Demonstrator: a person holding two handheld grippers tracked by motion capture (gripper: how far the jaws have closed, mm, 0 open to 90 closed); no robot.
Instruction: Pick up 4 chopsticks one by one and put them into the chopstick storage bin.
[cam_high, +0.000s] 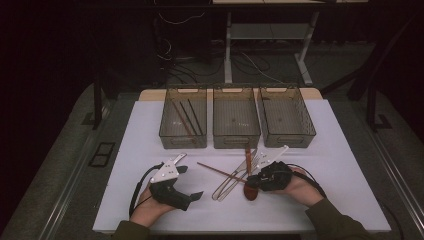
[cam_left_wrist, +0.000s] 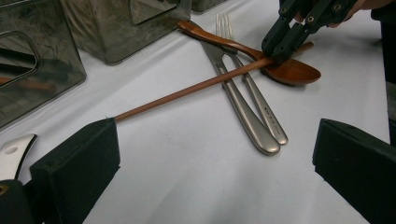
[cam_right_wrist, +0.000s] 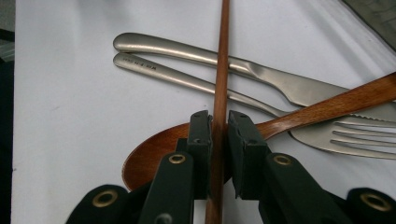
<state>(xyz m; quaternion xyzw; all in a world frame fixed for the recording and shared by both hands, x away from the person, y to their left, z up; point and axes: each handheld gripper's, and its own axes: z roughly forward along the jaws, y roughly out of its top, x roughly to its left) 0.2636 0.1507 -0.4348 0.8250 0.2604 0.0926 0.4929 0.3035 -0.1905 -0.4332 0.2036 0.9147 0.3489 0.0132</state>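
Chopstick (cam_right_wrist: 219, 70) between right tool (cam_right_wrist: 218, 135) jaws

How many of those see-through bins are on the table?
3, in a row along the table's far side: the left bin with thin sticks inside, the middle bin, and the right bin; the last two look empty.

A chopstick (cam_left_wrist: 187, 88) lies across the knife (cam_left_wrist: 238, 100), fork (cam_left_wrist: 254, 100) and spoon (cam_left_wrist: 289, 70), before three bins (cam_high: 236, 117).
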